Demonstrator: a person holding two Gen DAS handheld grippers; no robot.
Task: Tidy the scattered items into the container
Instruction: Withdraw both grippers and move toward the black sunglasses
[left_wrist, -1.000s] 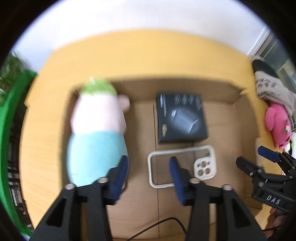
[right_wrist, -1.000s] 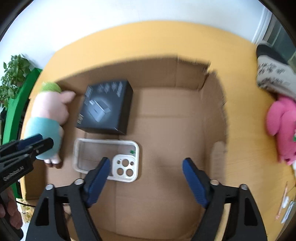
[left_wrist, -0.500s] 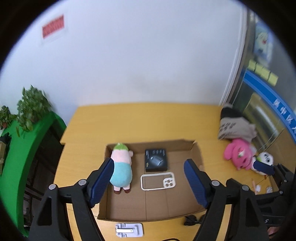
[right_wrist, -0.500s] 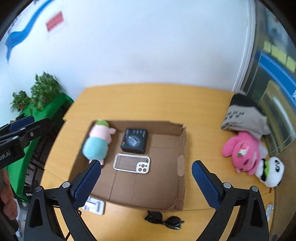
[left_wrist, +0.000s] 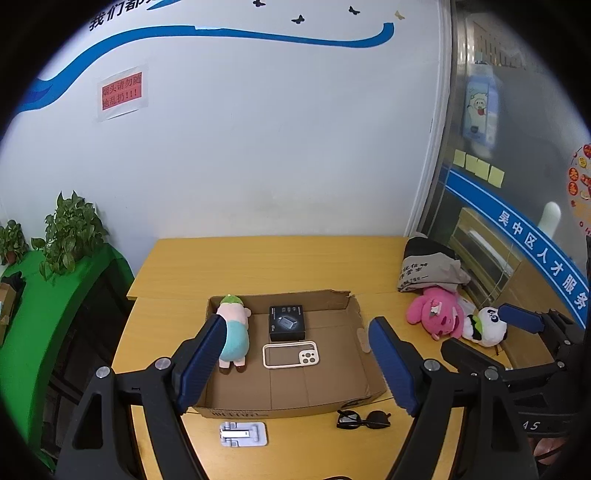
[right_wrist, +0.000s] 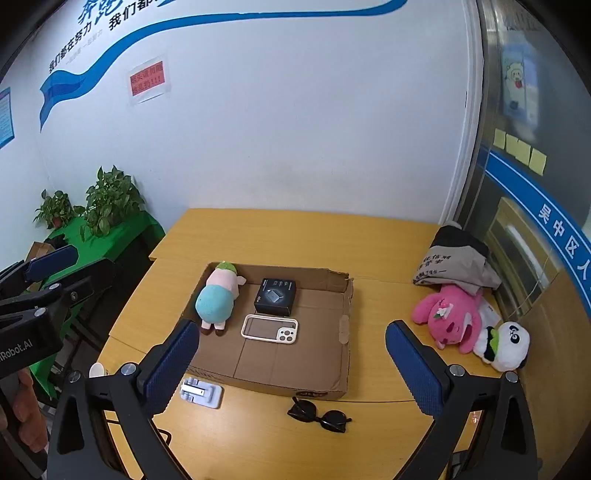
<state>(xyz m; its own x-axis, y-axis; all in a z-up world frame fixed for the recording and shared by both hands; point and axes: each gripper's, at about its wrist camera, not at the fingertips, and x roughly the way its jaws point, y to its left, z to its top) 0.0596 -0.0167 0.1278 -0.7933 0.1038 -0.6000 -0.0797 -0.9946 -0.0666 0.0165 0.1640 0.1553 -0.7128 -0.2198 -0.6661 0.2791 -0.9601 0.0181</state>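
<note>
A shallow cardboard box sits on the yellow table. Inside it lie a plush pig, a black box and a clear phone case. Black sunglasses and a white phone stand lie on the table in front of the box. My left gripper and right gripper are both open, empty and held high and back from the table.
At the table's right edge lie a pink plush, a panda plush and a grey bag. A green cabinet with potted plants stands at the left. White wall behind.
Both grippers have pulled up and back from inside the box, opening wide. The pig, black box and phone case stay in the box.
</note>
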